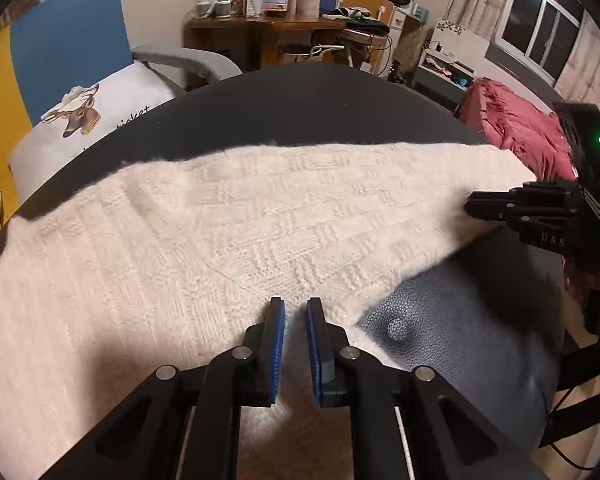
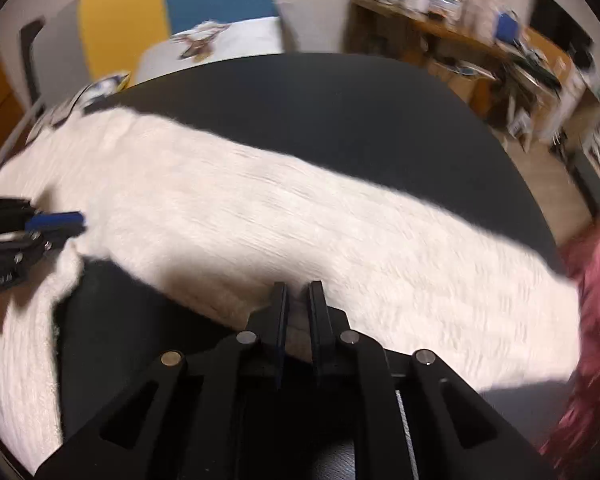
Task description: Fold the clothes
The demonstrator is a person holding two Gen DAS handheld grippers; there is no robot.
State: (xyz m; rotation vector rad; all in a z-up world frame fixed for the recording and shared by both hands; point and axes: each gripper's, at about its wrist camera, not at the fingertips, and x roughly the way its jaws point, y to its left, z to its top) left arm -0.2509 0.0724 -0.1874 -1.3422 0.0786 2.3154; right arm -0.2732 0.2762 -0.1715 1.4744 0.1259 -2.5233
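Both tongs — left, right — pinch the cream sweater.

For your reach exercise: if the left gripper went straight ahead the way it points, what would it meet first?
Most likely the cream knitted sweater: the left gripper has its tips at the sweater's near edge, jaws slightly apart with knit between them. Depth is hard to judge.

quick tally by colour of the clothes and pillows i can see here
Cream clothes: 1, the knit sweater on the dark table
Red clothes: 1, the crumpled garment at the table's far right
White pillows: 1, the deer-print pillow on the grey chair
Total: 3
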